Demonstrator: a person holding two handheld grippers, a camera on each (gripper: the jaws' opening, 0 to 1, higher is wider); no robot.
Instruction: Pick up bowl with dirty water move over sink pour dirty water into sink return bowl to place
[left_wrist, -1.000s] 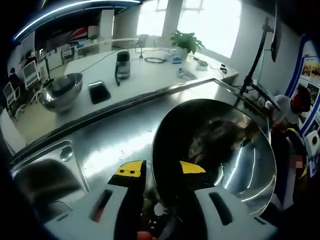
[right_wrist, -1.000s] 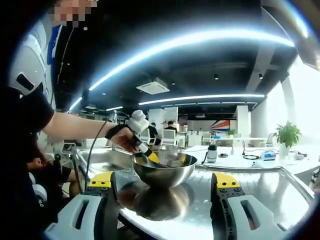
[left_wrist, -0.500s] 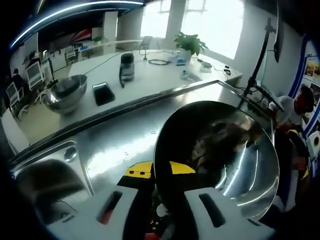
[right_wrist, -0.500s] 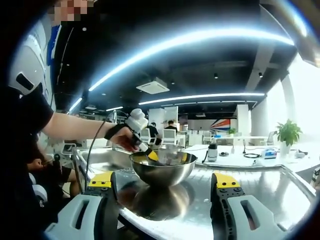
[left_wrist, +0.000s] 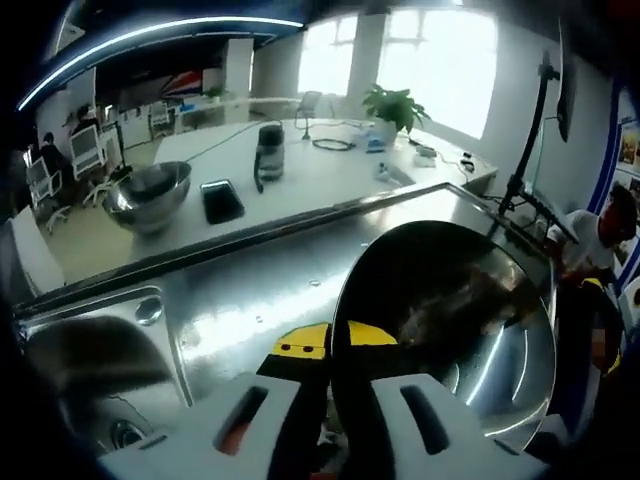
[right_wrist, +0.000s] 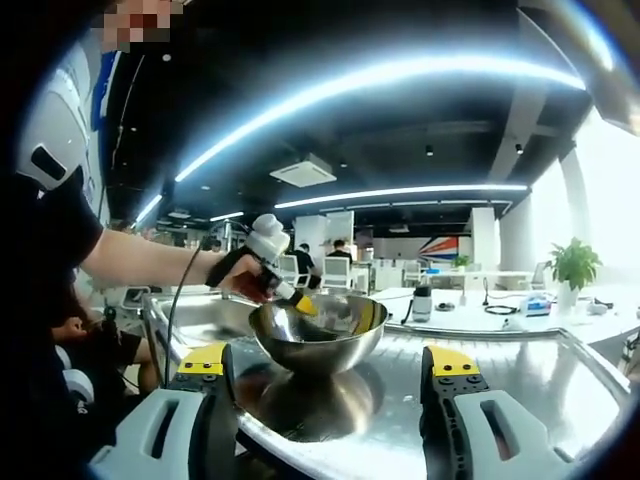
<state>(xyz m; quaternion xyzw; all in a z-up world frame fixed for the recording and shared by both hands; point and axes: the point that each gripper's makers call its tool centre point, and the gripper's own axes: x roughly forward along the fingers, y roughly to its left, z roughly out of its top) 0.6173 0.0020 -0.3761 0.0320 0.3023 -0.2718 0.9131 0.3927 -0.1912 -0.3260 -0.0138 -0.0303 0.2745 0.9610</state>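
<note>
Left gripper (left_wrist: 335, 345) gripping bowl (left_wrist: 450, 330) rim, now lifting it clear of tabletop (right_wrist: 520, 370), heading sinkward; right gripper (right_wrist: 325, 400) wide, idling.

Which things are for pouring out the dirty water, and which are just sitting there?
For the job: bowl, sink, left gripper holding the bowl's rim.
Just sitting there: second bowl, phone, bottle, plant, right gripper.

Blown-out windows (left_wrist: 440, 60), ceiling strip glare, dim blurred fisheye edges
</note>
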